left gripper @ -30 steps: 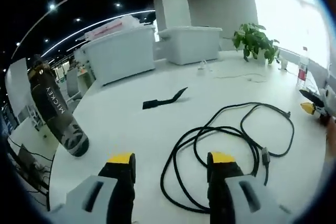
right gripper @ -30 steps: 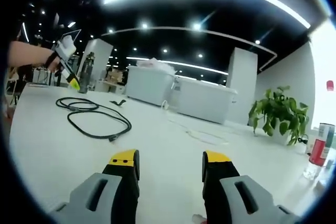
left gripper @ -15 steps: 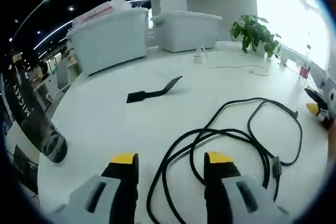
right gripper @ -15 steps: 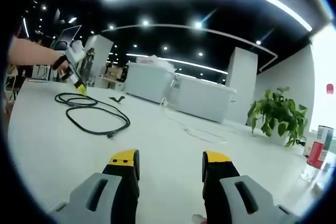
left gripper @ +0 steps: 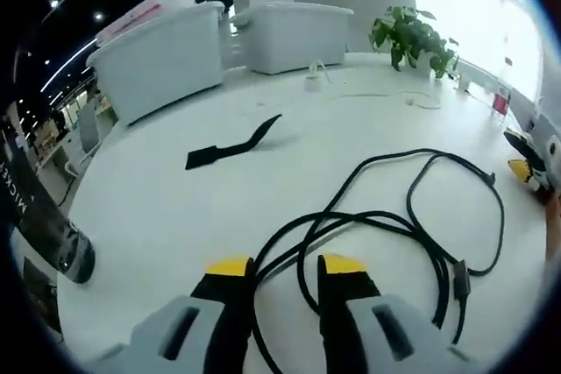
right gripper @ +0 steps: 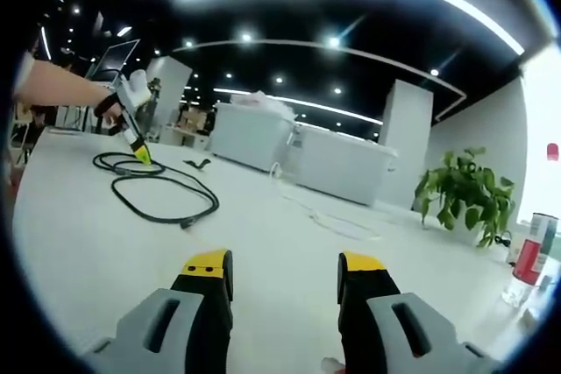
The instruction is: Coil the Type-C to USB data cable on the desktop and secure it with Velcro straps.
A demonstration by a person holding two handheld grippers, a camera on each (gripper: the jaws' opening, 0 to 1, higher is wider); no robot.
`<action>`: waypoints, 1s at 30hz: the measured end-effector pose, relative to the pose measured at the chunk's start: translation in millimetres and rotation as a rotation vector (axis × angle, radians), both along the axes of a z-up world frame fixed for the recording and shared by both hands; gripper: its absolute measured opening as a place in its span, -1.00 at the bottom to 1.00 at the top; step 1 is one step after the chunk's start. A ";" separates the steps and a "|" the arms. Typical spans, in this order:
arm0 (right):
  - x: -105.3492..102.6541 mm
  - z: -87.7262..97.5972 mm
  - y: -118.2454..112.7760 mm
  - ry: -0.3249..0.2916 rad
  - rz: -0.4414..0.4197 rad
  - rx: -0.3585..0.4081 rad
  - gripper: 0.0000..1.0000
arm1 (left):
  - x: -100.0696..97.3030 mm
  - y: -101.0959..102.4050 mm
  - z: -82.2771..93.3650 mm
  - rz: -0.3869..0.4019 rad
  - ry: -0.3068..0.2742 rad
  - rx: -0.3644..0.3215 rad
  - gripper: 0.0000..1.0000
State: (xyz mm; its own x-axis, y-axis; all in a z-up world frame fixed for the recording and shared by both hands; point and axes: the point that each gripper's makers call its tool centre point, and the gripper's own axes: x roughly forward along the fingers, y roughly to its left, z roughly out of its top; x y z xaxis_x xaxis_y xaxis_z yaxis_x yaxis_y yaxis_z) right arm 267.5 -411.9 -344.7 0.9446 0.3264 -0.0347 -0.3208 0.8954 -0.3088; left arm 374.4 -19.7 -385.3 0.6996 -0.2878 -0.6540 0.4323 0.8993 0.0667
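A long black data cable (left gripper: 412, 225) lies in loose loops on the white desktop (left gripper: 175, 208). My left gripper (left gripper: 286, 267) is low over the near loops. Its yellow-tipped jaws stand partly closed with two cable strands running between them, and a gap still shows. A black Velcro strap (left gripper: 230, 144) lies flat beyond the cable. My right gripper (right gripper: 285, 264) hovers open over bare desk, far from the cable (right gripper: 166, 192). In the right gripper view, a hand holds the left gripper (right gripper: 133, 133) with its tip down at the coil. The strap (right gripper: 197, 165) lies just behind.
Two white storage bins (left gripper: 158, 59) (left gripper: 294, 32) stand at the back of the desk, with a potted plant (left gripper: 408, 37) to their right. A thin white cable (left gripper: 386, 98) lies near them. A dark printed cylinder (left gripper: 39, 225) stands at the left edge. A red can (right gripper: 535, 251) stands right.
My left gripper has come down and forward onto the near cable loops, and its jaws have narrowed around two strands. The right gripper has hardly moved.
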 end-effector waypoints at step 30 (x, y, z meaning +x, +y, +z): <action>12.8 43.3 32.0 0.041 0.216 0.291 -0.11 | -28.5 -65.8 47.3 -0.101 -0.234 -0.109 -0.92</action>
